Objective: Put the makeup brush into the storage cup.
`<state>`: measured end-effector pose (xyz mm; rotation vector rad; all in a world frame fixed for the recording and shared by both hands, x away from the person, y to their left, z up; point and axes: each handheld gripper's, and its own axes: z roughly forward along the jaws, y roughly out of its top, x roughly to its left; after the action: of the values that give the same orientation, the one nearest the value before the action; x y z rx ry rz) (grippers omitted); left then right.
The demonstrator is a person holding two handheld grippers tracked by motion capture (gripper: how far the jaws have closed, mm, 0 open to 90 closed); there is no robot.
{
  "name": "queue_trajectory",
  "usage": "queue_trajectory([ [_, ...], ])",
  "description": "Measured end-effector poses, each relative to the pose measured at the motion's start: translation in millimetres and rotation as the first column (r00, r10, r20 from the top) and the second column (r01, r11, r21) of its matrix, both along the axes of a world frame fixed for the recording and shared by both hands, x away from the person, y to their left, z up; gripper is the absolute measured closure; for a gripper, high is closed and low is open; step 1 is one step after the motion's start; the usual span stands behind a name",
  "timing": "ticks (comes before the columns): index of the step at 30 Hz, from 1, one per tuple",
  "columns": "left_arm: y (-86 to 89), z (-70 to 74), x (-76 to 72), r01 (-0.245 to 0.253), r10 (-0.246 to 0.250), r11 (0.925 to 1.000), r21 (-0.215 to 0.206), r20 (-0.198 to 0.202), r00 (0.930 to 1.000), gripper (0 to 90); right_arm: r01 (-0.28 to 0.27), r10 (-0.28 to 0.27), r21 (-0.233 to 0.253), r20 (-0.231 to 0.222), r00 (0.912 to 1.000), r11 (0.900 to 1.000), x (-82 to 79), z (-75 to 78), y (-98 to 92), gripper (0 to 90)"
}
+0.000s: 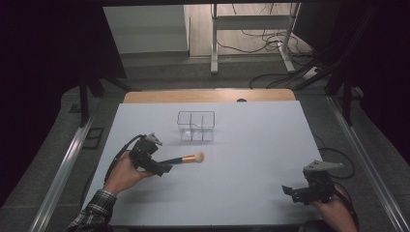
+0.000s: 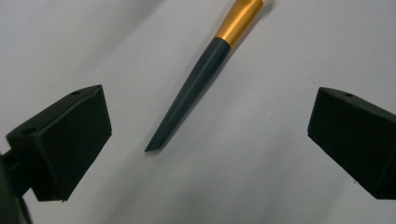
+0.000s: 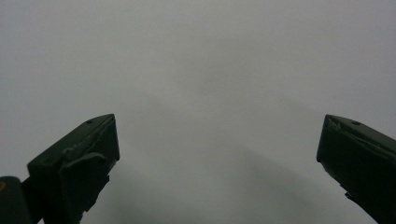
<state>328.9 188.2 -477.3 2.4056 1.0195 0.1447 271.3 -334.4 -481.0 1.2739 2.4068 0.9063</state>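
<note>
A makeup brush (image 1: 186,159) with a dark handle, a gold ferrule and a pale tip lies on the white table (image 1: 251,145), left of centre. My left gripper (image 1: 164,169) stands open right at the handle's end. In the left gripper view the tapered dark handle (image 2: 191,93) lies on the table between the two wide-apart jaws, touching neither. My right gripper (image 1: 290,191) hovers open near the front right corner, over bare table, with nothing between its jaws.
A clear plastic organiser (image 1: 196,125) with several compartments stands behind the brush, near the table's middle. A wooden strip (image 1: 208,95) runs along the far edge. Beyond it are a desk frame and cables on the floor.
</note>
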Motion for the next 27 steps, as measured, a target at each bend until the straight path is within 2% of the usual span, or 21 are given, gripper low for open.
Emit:
queue_trajectory([
  [14,-16.7,-3.8,15.9,0.026,-0.026,0.9993,0.027,-0.011,0.9996,0.5,-0.004,0.004,0.001,-0.001,1.0,1.0,0.3,-0.8,0.1,0.0],
  [27,-30.7,-4.1,27.0,0.049,-0.049,0.9983,0.029,-0.017,0.9987,0.0,-0.006,0.006,0.003,-0.004,1.0,1.0,0.5,-1.2,0.0,0.0],
])
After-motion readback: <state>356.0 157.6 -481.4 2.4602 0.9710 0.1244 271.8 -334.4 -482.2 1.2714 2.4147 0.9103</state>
